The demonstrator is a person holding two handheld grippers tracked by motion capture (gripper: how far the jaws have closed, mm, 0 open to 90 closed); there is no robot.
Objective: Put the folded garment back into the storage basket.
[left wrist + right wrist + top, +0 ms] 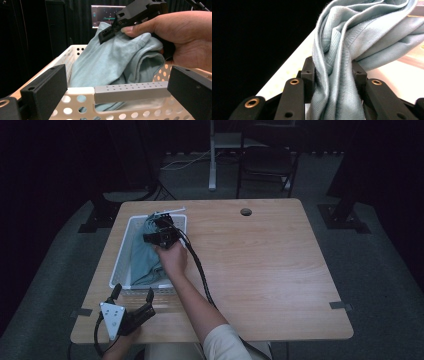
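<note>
Two grippers are at work on a wooden table. At the left of the table stands a white perforated basket, its long side running from near to far. A pale blue-green cloth lies inside it, bunched and folded, filling much of the basket and rising toward the far end.

The right gripper reaches over the far part of the basket, held in the person's right hand, with its cable trailing back along the forearm to the near edge of the table. In the right gripper view its jaws are pinched on a gathered fold of the cloth: the fabric runs up between the two black pads, squeezed narrow there and spreading wider above them. A stitched hem shows along one fold. In the left gripper view that gripper sits at the top of the raised cloth, with the hand wrapped round its body.

The left gripper rests near the front left corner of the table, just at the near end of the basket and pointing toward it. Its jaws are spread wide apart with nothing between the pads; in the left gripper view the near rim of the basket and its grey handle strip lie between and beyond them.
</note>
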